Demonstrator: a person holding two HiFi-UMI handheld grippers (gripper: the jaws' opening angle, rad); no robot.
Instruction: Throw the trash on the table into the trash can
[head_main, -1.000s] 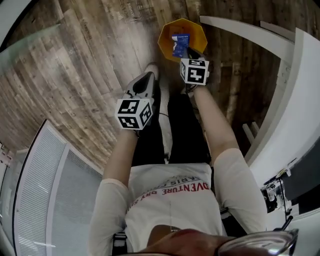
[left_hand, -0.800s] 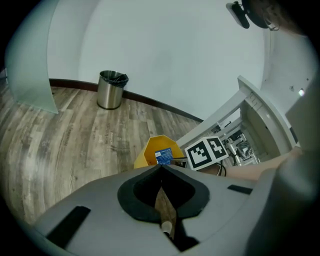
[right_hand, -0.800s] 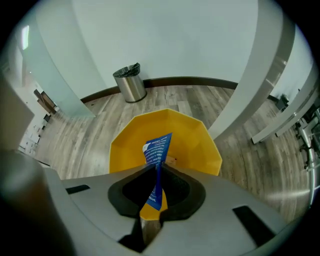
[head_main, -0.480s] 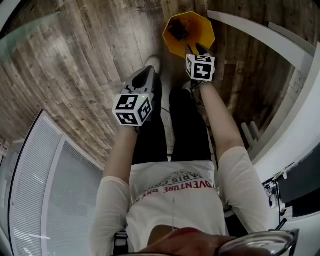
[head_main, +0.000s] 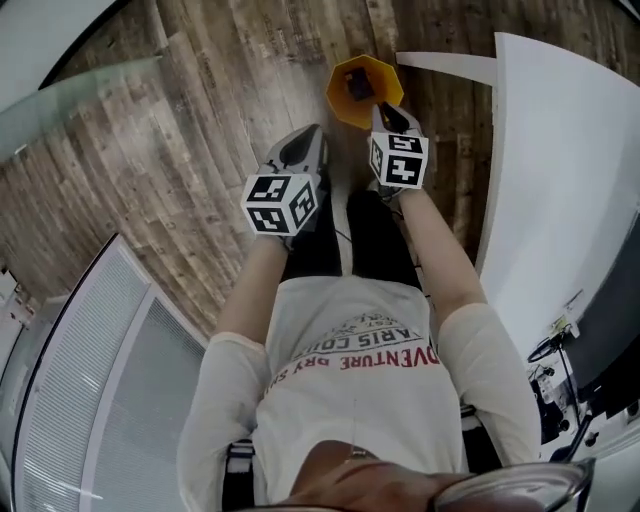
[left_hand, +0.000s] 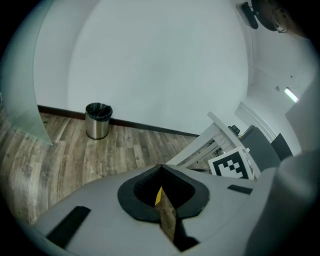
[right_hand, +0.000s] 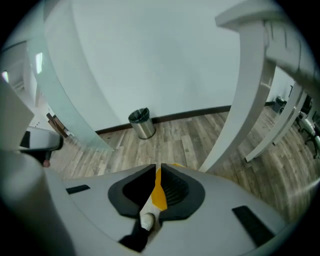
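Plank floor (head_main: 170, 150) runs under a curved white wall (left_hand: 150, 60). The right gripper (right_hand: 156, 169), its jaws just closing to a thin slit with nothing between them, hangs over the orange trash can (head_main: 340, 100). The left gripper (left_hand: 160, 169) is clenched empty beside it. A small dark piece of trash (head_main: 358, 87) lies inside the can; it is probably light and crumply, best pinched by an edge. The white table (head_main: 560, 180) crowds the right side, while the floor to the left is open.

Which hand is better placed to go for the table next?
Right. The right gripper hangs beside the white table, its jaws just closing to a slit with nothing between them; the left gripper is farther from it.
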